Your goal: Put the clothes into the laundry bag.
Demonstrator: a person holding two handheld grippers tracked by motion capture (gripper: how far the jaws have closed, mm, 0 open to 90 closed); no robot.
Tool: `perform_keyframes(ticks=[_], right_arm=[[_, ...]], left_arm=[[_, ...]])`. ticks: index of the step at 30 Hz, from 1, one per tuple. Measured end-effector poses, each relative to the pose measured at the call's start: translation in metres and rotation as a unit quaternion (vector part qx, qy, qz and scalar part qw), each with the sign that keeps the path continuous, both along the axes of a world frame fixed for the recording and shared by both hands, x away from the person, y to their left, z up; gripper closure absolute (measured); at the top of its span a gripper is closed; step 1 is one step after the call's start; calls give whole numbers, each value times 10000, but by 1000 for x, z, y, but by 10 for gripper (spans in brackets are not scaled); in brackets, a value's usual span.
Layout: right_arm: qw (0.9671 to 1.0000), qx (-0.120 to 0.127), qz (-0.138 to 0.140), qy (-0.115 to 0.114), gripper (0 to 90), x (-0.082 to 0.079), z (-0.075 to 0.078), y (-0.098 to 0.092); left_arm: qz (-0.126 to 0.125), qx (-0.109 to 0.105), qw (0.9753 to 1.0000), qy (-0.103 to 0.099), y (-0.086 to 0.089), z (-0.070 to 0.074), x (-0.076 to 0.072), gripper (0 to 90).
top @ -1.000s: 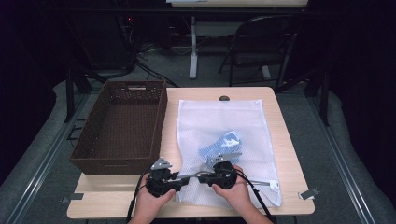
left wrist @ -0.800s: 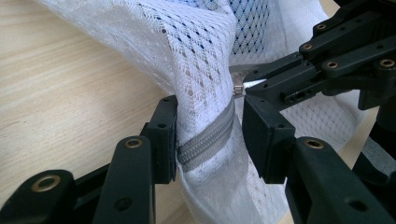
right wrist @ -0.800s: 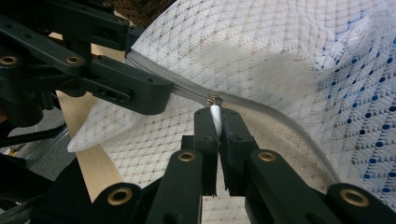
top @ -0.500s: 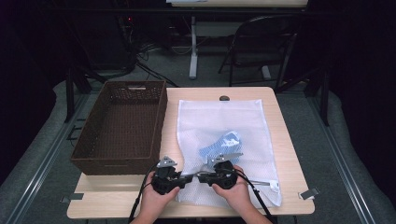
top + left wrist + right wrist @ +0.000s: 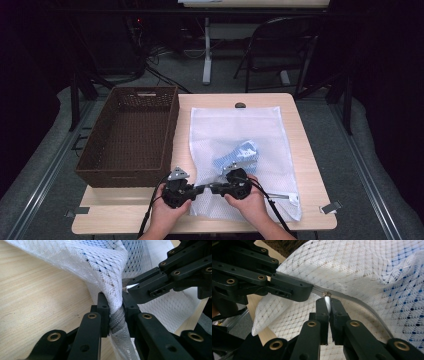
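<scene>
Both tools pinch at the surface's near edge: left tool (image 5: 115, 315) clamps mesh bag (image 5: 240, 140) zipper end, right tool (image 5: 327, 305) grips the pull tab (image 5: 327, 300), apparently; zipper runs rightward along that edge.

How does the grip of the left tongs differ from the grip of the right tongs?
The left tongs clamp the grey zipper band with bunched mesh of the white mesh bag; the right tongs pinch the small white zipper pull. The left grip holds thick material, the right a thin tab. Both are shut at the bag's near edge.
</scene>
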State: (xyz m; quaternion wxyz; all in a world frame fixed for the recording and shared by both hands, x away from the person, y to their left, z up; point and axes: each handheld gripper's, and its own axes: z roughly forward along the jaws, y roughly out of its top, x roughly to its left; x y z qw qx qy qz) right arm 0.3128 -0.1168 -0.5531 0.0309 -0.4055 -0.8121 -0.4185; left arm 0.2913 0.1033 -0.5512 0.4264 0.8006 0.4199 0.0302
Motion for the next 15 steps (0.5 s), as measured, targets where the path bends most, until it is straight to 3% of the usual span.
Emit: perform_keyframes(ticks=[9, 15], right_arm=[[9993, -189, 42, 322, 863, 4, 6, 2], [9987, -285, 38, 416, 861, 5, 10, 3]], left_arm=[[-59, 38, 10000, -21, -1, 0, 0, 816], [-69, -20, 10000, -9, -1, 1, -1, 819]])
